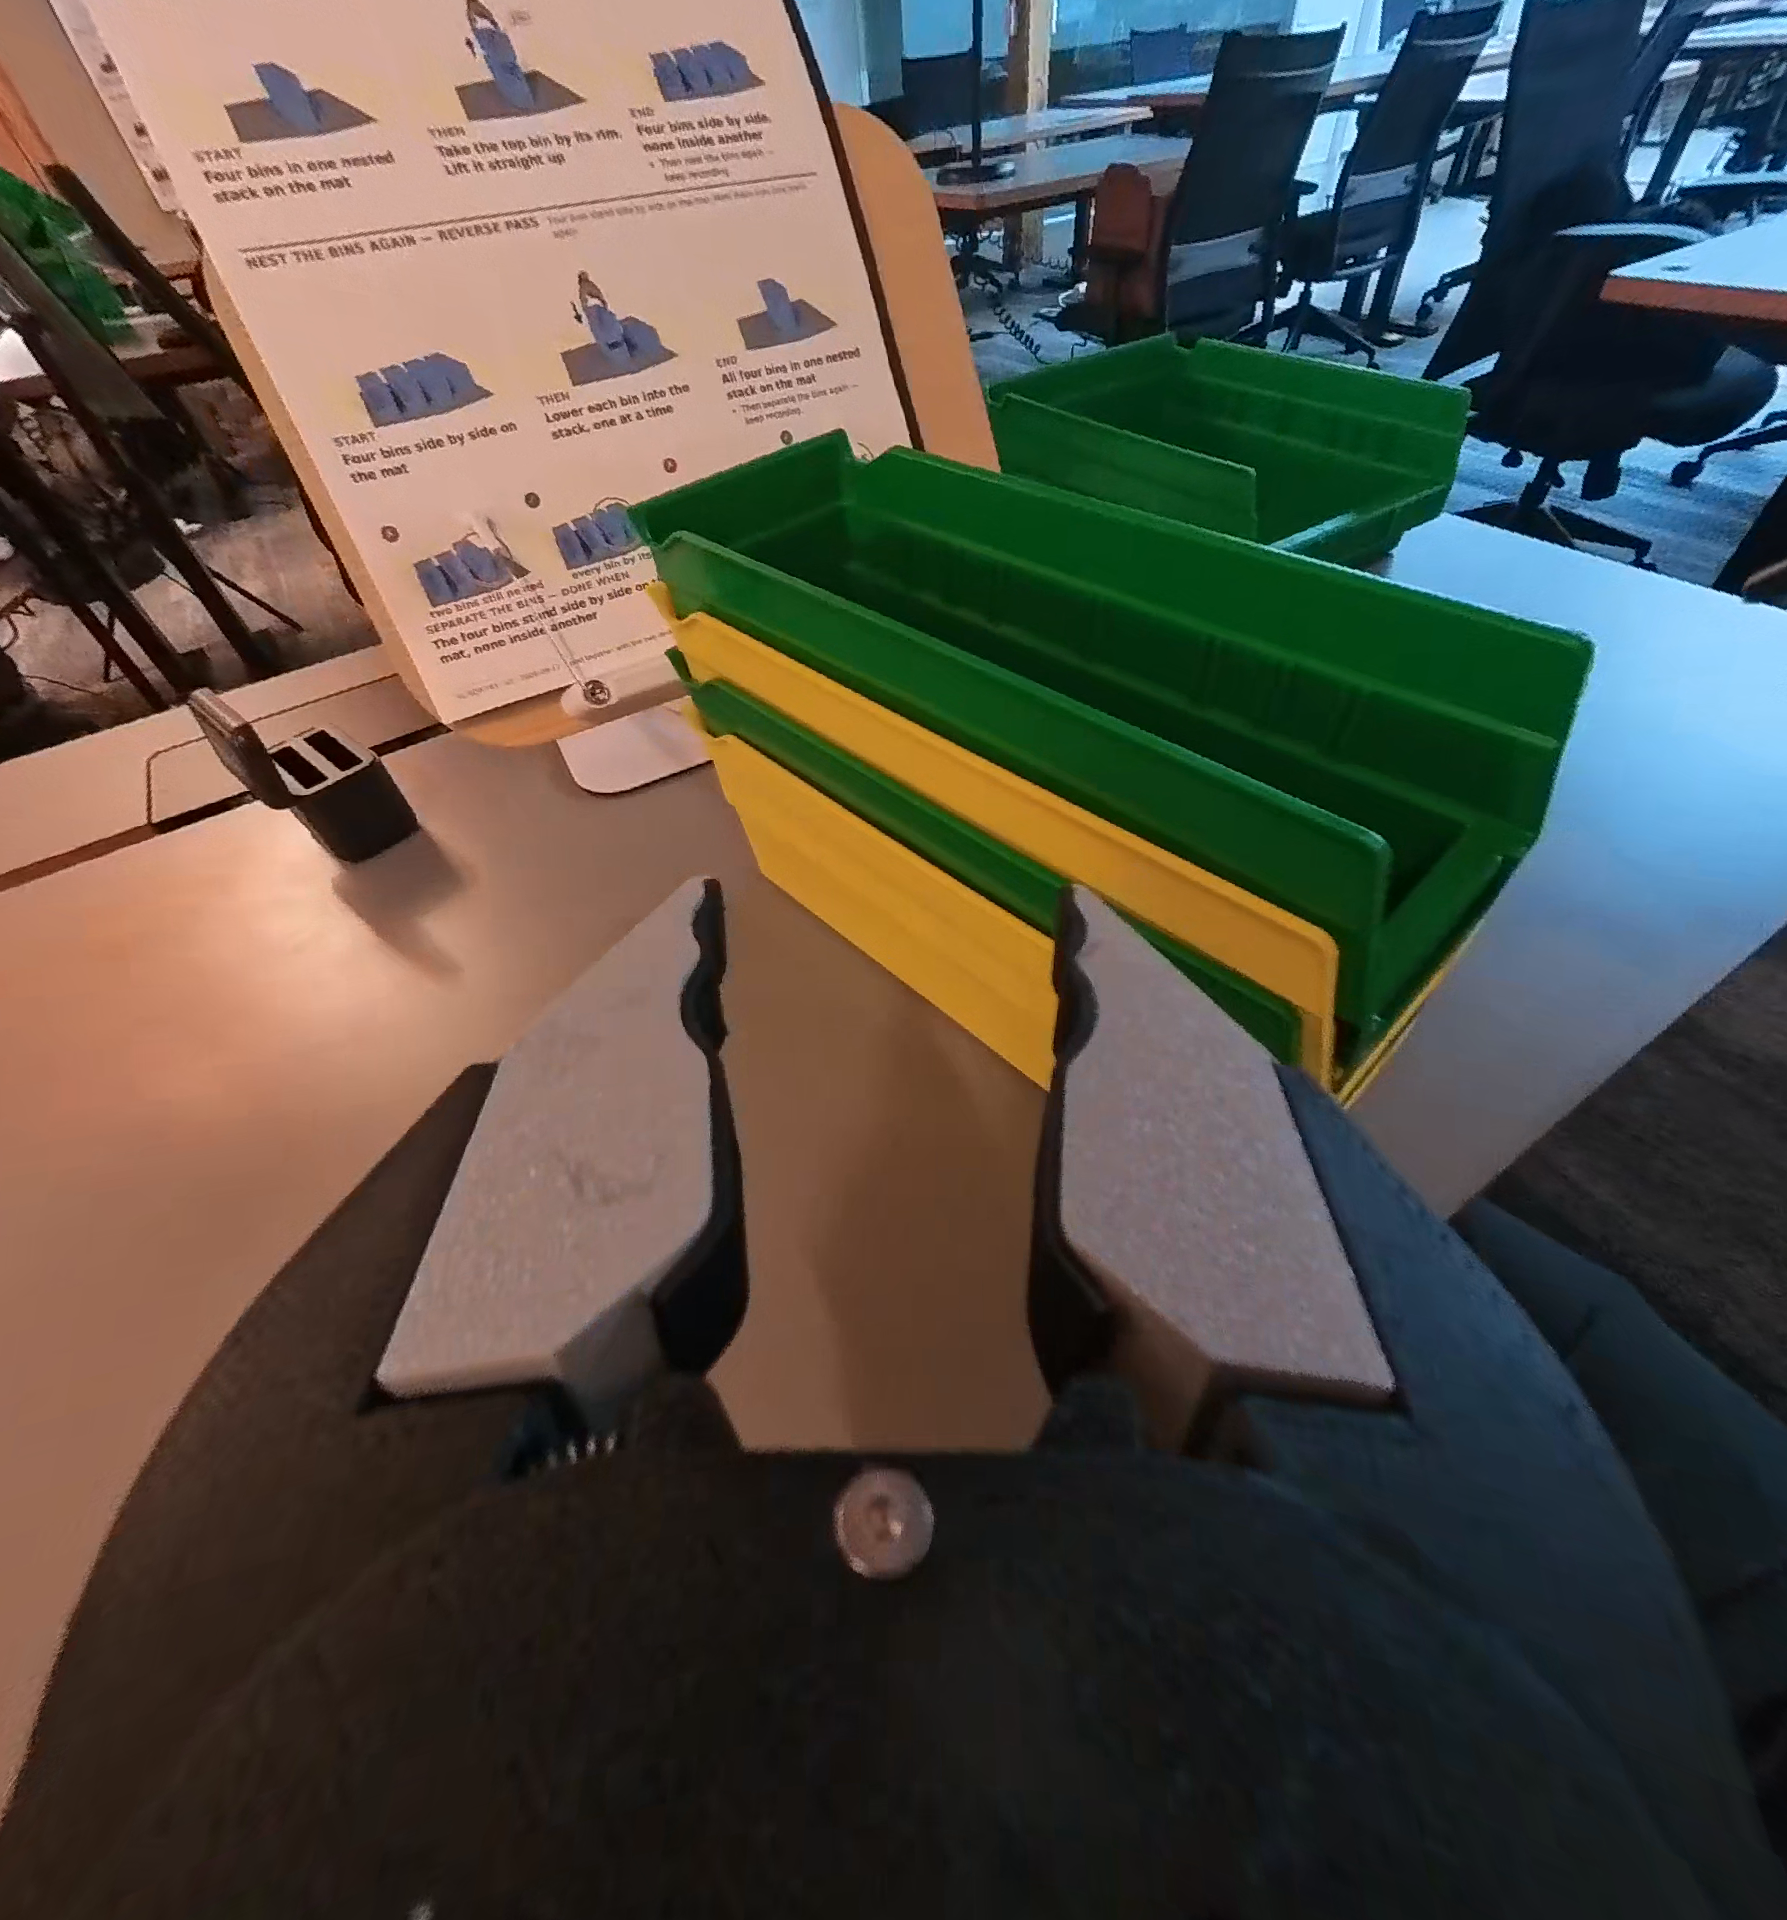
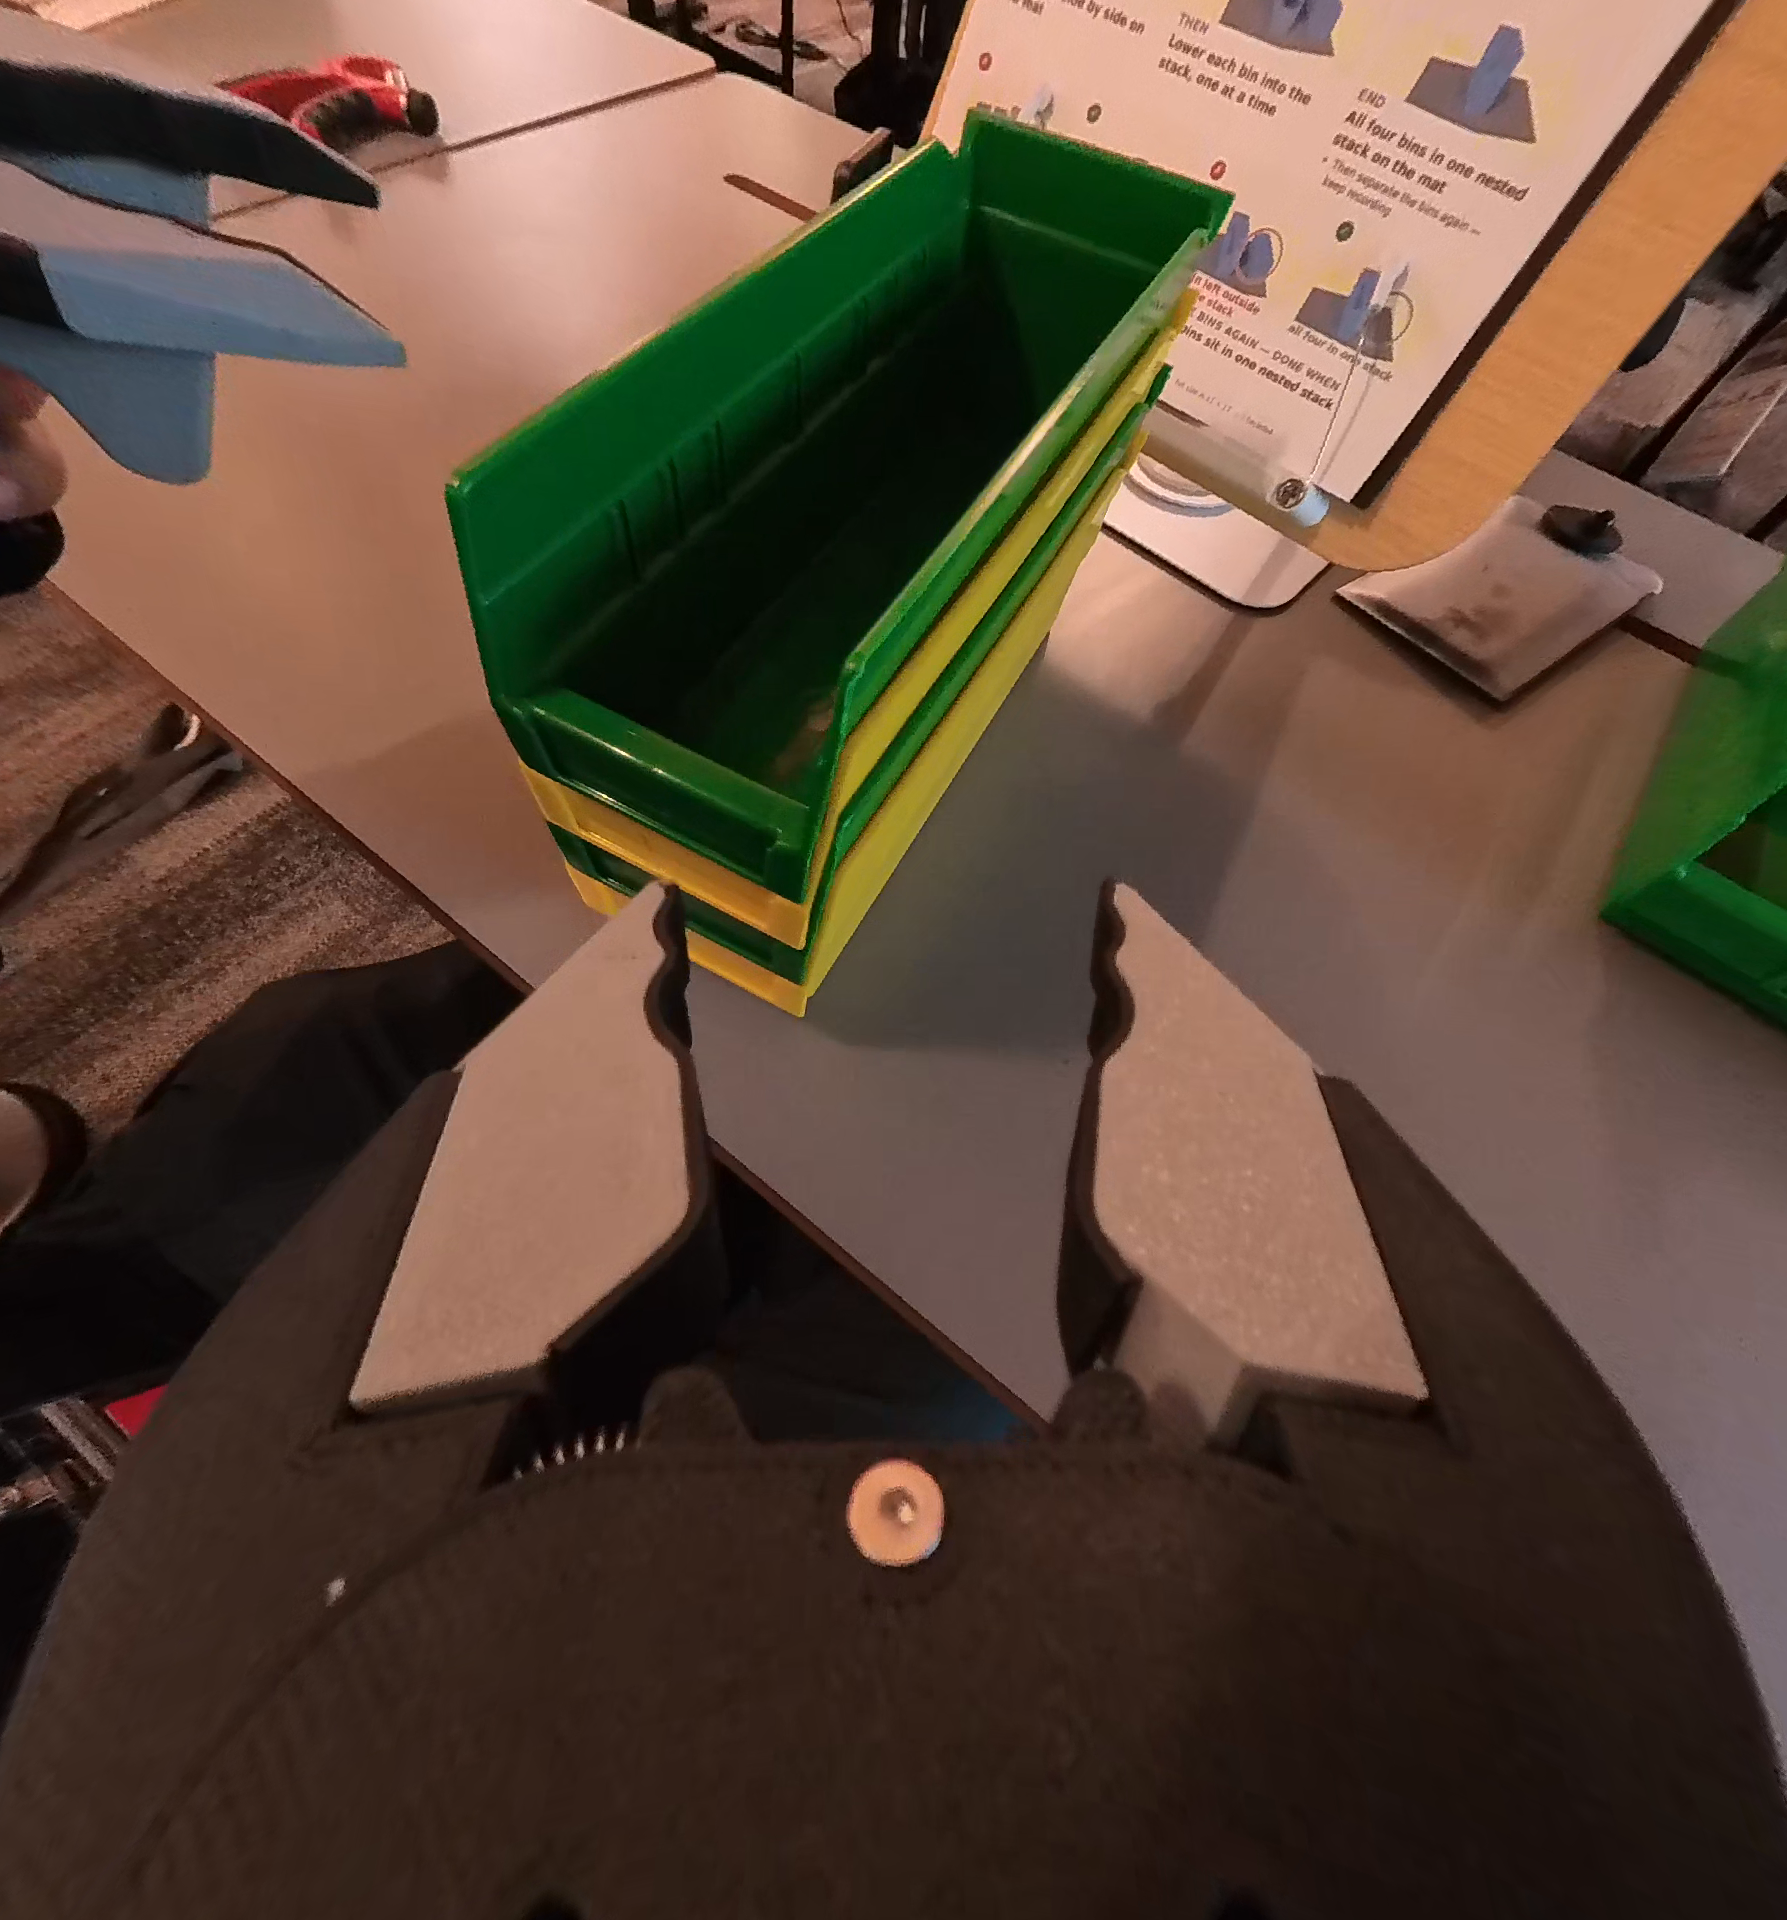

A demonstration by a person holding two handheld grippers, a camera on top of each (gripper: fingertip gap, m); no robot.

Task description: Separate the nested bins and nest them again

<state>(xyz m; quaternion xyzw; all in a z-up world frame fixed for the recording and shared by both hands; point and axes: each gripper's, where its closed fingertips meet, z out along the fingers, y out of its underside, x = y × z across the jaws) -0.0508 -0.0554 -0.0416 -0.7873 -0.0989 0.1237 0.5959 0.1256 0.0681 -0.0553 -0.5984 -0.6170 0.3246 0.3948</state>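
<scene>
A nested stack of bins (image 1: 1128,790) stands on the grey table: green on top, then yellow, green, yellow. It also shows in the right wrist view (image 2: 827,582). My left gripper (image 1: 889,925) is open and empty, just short of the stack's near left side. My right gripper (image 2: 889,935) is open and empty, near the stack's short front end at the table's edge. The left gripper also shows in the right wrist view (image 2: 245,312), off to the stack's left.
A separate green bin (image 1: 1232,436) sits behind the stack; it shows at the right edge of the right wrist view (image 2: 1741,748). An instruction board (image 1: 556,343) stands at the back. A small black holder (image 1: 338,790) sits on the left. Office chairs (image 1: 1595,260) stand beyond the table.
</scene>
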